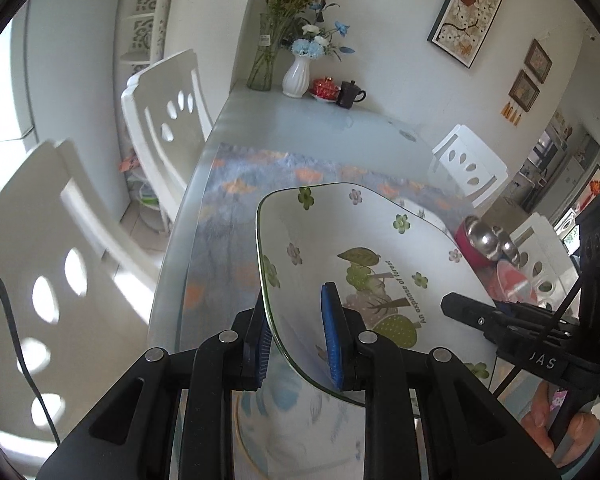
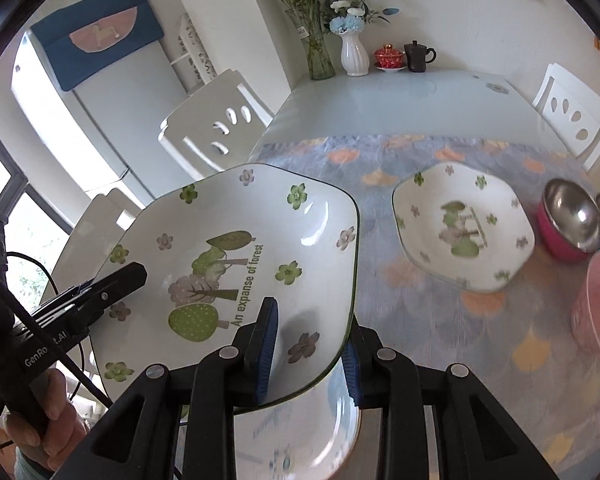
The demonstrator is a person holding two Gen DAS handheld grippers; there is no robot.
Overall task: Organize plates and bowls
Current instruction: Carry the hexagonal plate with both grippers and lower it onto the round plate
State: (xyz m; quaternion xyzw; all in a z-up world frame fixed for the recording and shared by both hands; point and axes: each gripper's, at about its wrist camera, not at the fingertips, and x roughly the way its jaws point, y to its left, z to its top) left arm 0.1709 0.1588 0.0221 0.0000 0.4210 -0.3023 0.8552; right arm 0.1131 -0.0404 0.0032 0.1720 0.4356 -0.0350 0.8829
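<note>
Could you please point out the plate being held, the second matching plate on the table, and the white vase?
held plate [image 2: 236, 256]: right wrist view, on its printed centre.
second plate [image 2: 464, 224]: right wrist view, on its centre.
white vase [image 2: 354, 56]: right wrist view, on its ribbed body.

My left gripper [image 1: 300, 336] pinches the near rim of a white square plate [image 1: 340, 248] printed with green trees and small flowers, one blue pad on each side of the rim. The plate tilts above a glass table [image 1: 300, 128] with a floral cloth [image 1: 228, 200]. My right gripper [image 1: 500, 320] reaches its far edge.
</note>
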